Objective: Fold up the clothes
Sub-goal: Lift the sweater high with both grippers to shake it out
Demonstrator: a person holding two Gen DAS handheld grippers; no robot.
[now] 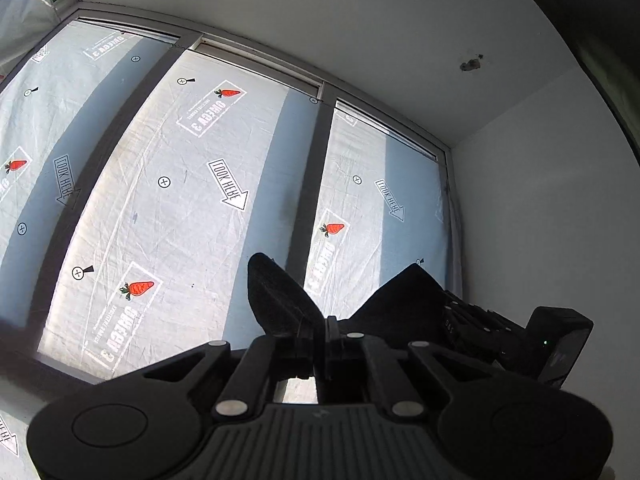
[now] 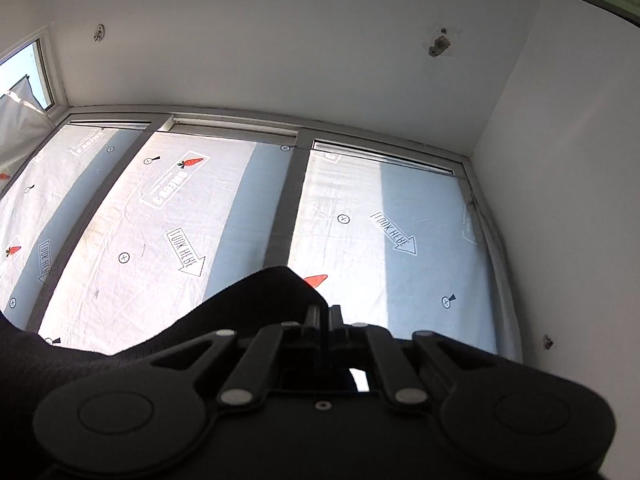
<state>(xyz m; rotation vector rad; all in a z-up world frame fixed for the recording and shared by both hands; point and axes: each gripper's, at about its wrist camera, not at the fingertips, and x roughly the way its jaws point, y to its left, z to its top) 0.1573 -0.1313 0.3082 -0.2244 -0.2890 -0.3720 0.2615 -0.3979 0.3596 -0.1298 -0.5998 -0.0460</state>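
Note:
Both grippers point up toward the window and ceiling. My left gripper [image 1: 323, 322] is shut on a black garment [image 1: 280, 296], whose cloth sticks up left of the closed fingers and stretches right toward the other gripper. My right gripper [image 2: 325, 312] is shut on the same black garment [image 2: 240, 312], which bulges above the fingers and drapes down to the lower left. The right gripper's black body [image 1: 556, 344] shows at the right in the left wrist view. The rest of the garment is hidden below both cameras.
A wide window [image 1: 192, 184] covered with white printed film fills the background, split by grey frame bars [image 1: 308, 200]. A white ceiling [image 2: 280, 40] with a chipped hole [image 2: 439, 46] is above. A white wall [image 2: 568, 200] stands at the right.

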